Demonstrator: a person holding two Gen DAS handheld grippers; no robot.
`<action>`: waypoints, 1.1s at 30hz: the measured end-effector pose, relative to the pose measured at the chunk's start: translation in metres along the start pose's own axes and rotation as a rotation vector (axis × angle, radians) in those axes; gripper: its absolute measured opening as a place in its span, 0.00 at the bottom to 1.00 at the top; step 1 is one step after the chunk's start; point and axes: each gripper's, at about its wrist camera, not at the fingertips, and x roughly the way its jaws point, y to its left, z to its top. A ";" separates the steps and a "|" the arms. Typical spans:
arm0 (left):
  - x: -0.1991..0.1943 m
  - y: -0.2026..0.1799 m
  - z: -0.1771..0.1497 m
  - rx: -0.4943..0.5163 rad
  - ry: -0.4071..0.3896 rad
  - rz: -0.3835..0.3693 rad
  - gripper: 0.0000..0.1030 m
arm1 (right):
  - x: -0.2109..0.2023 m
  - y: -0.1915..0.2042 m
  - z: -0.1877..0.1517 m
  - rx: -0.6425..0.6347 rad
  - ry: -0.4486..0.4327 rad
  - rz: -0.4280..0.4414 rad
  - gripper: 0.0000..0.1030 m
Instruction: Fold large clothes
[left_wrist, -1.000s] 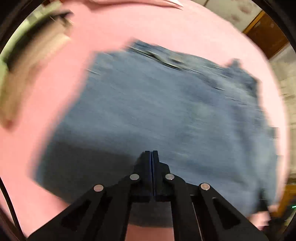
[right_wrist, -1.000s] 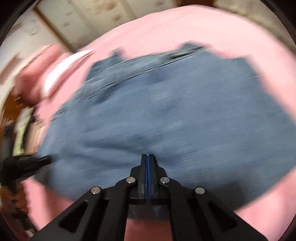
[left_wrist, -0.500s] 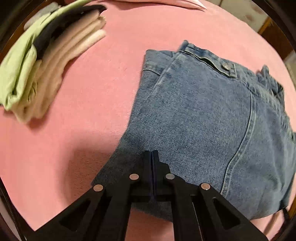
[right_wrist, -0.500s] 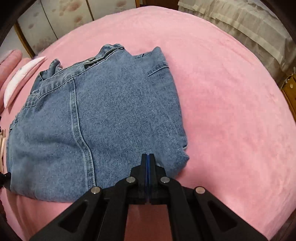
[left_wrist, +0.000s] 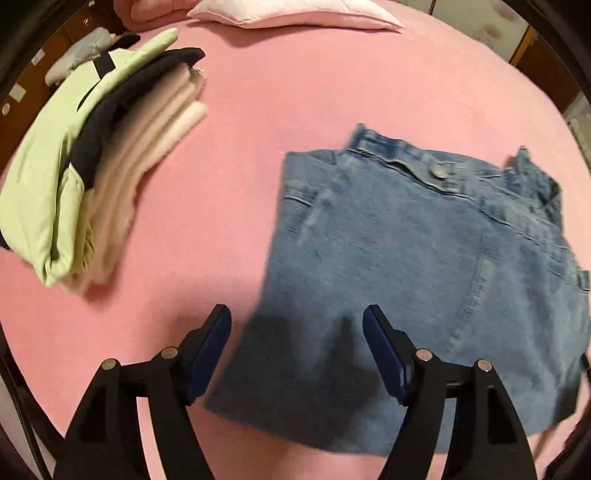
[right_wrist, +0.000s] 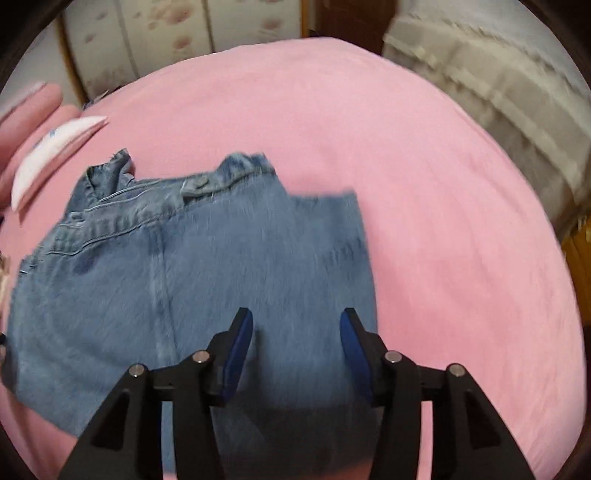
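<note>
Your left gripper (left_wrist: 297, 325) spread wide, right gripper (right_wrist: 296, 326) likewise, both holding nothing above folded jeans (left_wrist: 424, 266) on pink bedsheet (left_wrist: 295, 96).

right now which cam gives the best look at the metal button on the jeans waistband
The left wrist view. The metal button faces the camera there, round and bright on the waistband of the folded jeans. In the right wrist view the jeans are smeared by motion, and the button is only a faint spot on the waistband tab.
</note>
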 end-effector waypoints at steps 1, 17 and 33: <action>0.005 0.001 0.002 0.004 0.009 0.003 0.70 | 0.008 -0.001 0.008 -0.009 0.000 -0.005 0.50; 0.054 0.012 0.078 -0.057 -0.066 -0.106 0.70 | 0.078 -0.012 0.077 0.093 0.016 0.149 0.52; 0.047 -0.035 0.101 0.004 -0.078 -0.089 0.70 | 0.078 0.021 0.088 -0.100 0.010 0.035 0.02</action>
